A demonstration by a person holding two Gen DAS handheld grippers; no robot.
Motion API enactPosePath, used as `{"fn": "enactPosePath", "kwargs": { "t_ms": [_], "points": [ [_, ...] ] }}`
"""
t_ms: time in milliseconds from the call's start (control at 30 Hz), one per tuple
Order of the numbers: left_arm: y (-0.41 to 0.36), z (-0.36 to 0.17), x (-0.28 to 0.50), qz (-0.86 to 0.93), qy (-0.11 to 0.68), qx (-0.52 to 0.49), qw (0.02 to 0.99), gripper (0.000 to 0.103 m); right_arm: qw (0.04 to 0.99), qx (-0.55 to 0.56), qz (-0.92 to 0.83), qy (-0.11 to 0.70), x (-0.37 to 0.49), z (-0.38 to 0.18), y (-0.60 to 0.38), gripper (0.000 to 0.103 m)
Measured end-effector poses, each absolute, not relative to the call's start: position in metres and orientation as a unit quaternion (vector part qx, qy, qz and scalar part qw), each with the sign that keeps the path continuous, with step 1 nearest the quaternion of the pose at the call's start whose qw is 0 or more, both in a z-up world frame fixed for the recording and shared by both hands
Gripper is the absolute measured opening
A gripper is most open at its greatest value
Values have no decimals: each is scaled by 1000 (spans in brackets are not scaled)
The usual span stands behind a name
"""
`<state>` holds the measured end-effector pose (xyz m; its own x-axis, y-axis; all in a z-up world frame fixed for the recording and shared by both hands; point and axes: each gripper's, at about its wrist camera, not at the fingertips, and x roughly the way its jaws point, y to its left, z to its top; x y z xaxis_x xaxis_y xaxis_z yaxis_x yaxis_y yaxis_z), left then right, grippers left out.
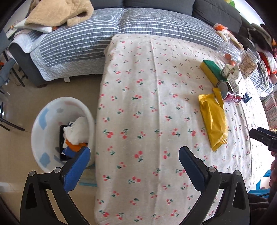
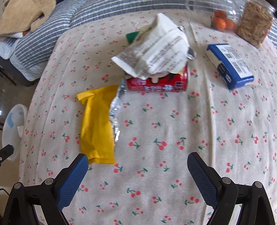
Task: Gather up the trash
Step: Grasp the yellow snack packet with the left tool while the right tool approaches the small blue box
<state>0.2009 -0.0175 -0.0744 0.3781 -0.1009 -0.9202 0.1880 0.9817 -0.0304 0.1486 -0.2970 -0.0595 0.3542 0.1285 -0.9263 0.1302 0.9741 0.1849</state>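
Note:
A yellow snack wrapper (image 2: 97, 126) with a foil edge lies on the cherry-print tablecloth (image 2: 155, 155); it also shows in the left wrist view (image 1: 213, 121). Beyond it a red can (image 2: 157, 83) lies on its side under a crumpled white wrapper (image 2: 154, 52). My right gripper (image 2: 137, 166) is open and empty, just short of the yellow wrapper's near end. My left gripper (image 1: 134, 155) is open and empty over the table's left edge. A white bin (image 1: 43, 131) on the floor holds white tissue (image 1: 77, 131) and other trash.
A blue box (image 2: 230, 65), a jar of oranges (image 2: 221, 20) and a jar of straw-coloured sticks (image 2: 254, 27) stand at the far right. A yellow-green sponge (image 1: 211, 71) lies behind the can. A striped sofa (image 1: 77, 43) with a beige blanket (image 1: 58, 12) is behind the table.

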Motion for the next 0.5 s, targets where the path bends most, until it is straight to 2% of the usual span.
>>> {"fn": "enactPosePath", "kwargs": {
  "t_ms": [500],
  "points": [
    [-150,-90,215,-149,562,9,813,102,801,105,-54,587,118,-75,-388,97]
  ]
}}
